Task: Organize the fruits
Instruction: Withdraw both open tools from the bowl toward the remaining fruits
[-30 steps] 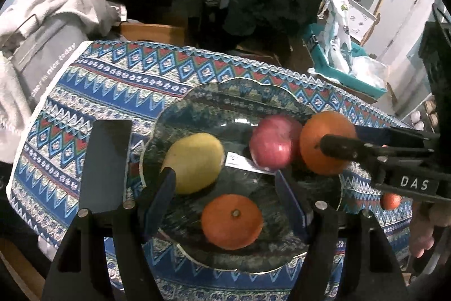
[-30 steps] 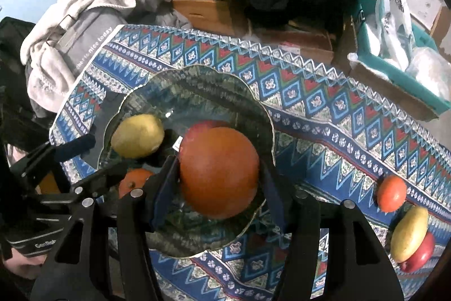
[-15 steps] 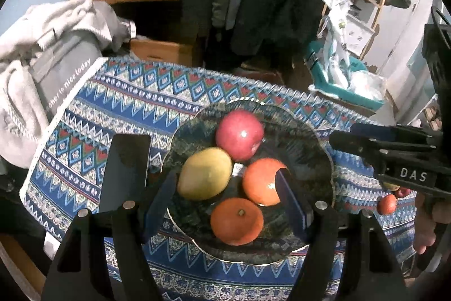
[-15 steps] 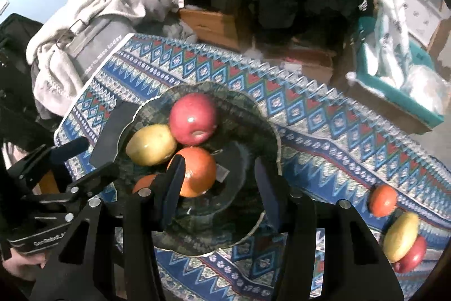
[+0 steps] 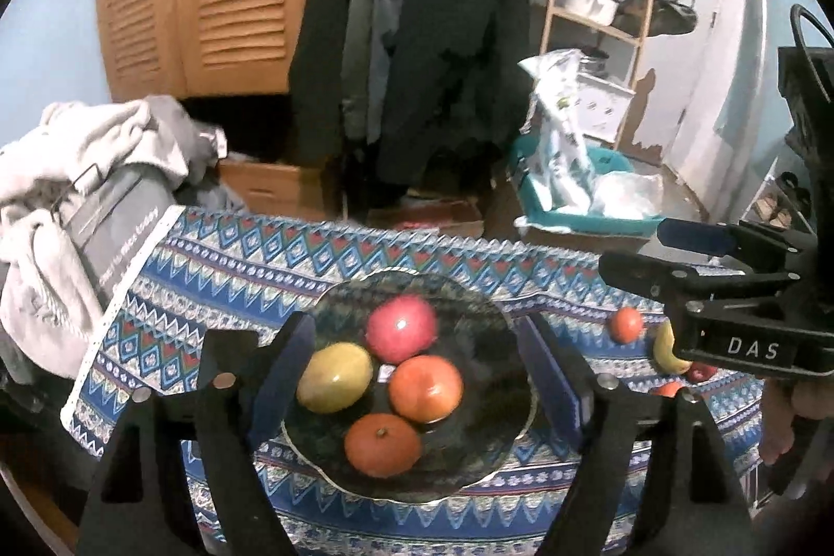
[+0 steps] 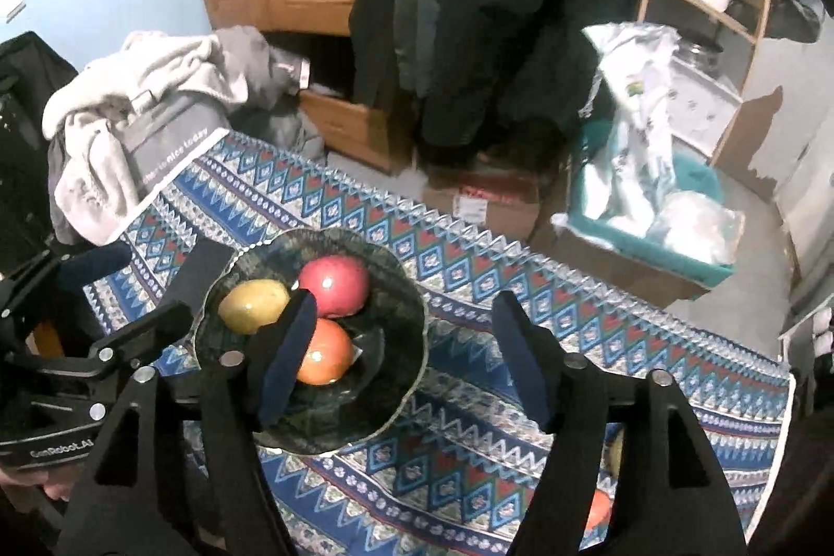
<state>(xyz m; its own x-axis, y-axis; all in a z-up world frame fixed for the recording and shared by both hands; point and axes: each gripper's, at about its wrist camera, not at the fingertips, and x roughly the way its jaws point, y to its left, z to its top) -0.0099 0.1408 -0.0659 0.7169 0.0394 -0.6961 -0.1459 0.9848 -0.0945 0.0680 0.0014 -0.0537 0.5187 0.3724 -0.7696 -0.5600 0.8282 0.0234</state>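
Four fruits in dark plate [image 5: 500,321] on patterned worktop [image 5: 219,274]: red apple [image 5: 400,330] at 12 o'clock, yellow mango [image 5: 334,378] at 9, orange [image 5: 426,388] centre, tangerine [image 5: 382,444] at 6. Left tool [image 5: 414,379] above, jaws opening, empty. Right tool [image 6: 404,350] likewise opening, gripping nothing

both wrist views downward, sharing plate [image 5: 513,321]
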